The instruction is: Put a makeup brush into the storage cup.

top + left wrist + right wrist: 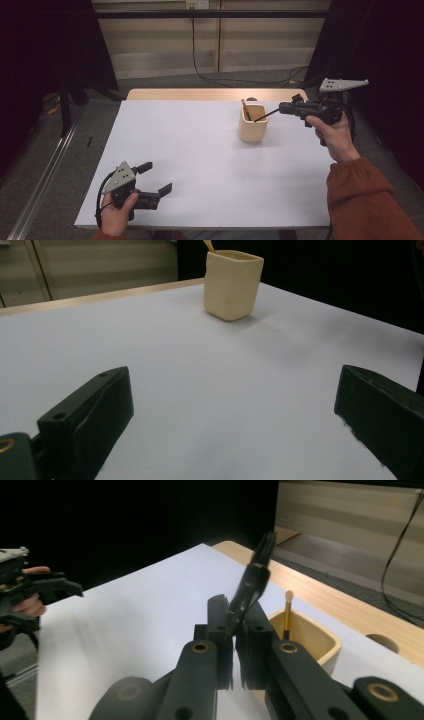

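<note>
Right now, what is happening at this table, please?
A person works at a white table with a gripper in each hand. The right gripper is shut on a thin black stick-like tool, holding it over the rim of a cream cup; the tool's tip points into the cup. A wooden-handled tool already stands in that cup. The left gripper rests open and empty near the table's front edge.

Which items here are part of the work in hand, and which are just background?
In the job:
- right gripper, shut on a black pen
- cream cup with a wooden stick in it

Not in the job:
- left gripper, open, resting at the table's near edge
- wall cable
</note>
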Available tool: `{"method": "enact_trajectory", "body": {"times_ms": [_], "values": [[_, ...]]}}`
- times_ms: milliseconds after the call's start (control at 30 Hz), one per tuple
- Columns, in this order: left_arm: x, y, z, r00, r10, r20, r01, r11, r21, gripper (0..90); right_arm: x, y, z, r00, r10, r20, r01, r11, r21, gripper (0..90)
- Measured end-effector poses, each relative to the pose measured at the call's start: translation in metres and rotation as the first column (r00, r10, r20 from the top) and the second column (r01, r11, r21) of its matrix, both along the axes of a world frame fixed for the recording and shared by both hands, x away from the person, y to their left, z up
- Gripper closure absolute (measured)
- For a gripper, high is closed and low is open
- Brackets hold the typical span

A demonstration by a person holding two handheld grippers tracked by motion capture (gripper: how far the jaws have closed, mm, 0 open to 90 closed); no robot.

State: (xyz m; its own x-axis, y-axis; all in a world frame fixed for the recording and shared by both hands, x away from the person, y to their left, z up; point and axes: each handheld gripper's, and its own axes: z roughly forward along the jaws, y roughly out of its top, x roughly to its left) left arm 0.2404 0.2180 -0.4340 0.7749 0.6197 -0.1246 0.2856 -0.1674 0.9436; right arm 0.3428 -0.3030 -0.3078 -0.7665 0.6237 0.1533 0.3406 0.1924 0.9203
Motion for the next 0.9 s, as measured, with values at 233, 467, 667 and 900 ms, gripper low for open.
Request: {"method": "enact_trajectory", "body": {"times_ms": [233, 467, 667, 900], "values": [[0.000, 0.001, 0.000, 0.9999, 0.007, -0.008, -0.007, 1.0000, 0.004, 2.2, 0.013, 0.004, 0.000, 0.9996, -0.023, -0.014, 0.022, 0.999, -0.030, 85.3], [-0.001, 0.001, 0.001, 1.0000, -0.004, -0.008, 0.004, 0.9999, 0.012, 2.2, 0.029, 0.009, 0.007, 0.9980, -0.048, -0.042, 0.044, 0.993, -0.106, 85.3], [-0.002, 0.001, 0.001, 1.0000, -0.003, -0.003, 0.003, 0.9999, 0.012, 2.3, 0.042, 0.013, 0.005, 0.9938, -0.072, -0.085, 0.058, 0.986, -0.159, 85.3], [-0.001, 0.002, 0.001, 1.0000, -0.005, -0.008, 0.005, 0.9999, 0.012, 2.3, 0.053, 0.015, 0.002, 0.9902, -0.081, -0.114, 0.059, 0.981, -0.184, 85.3]]}}
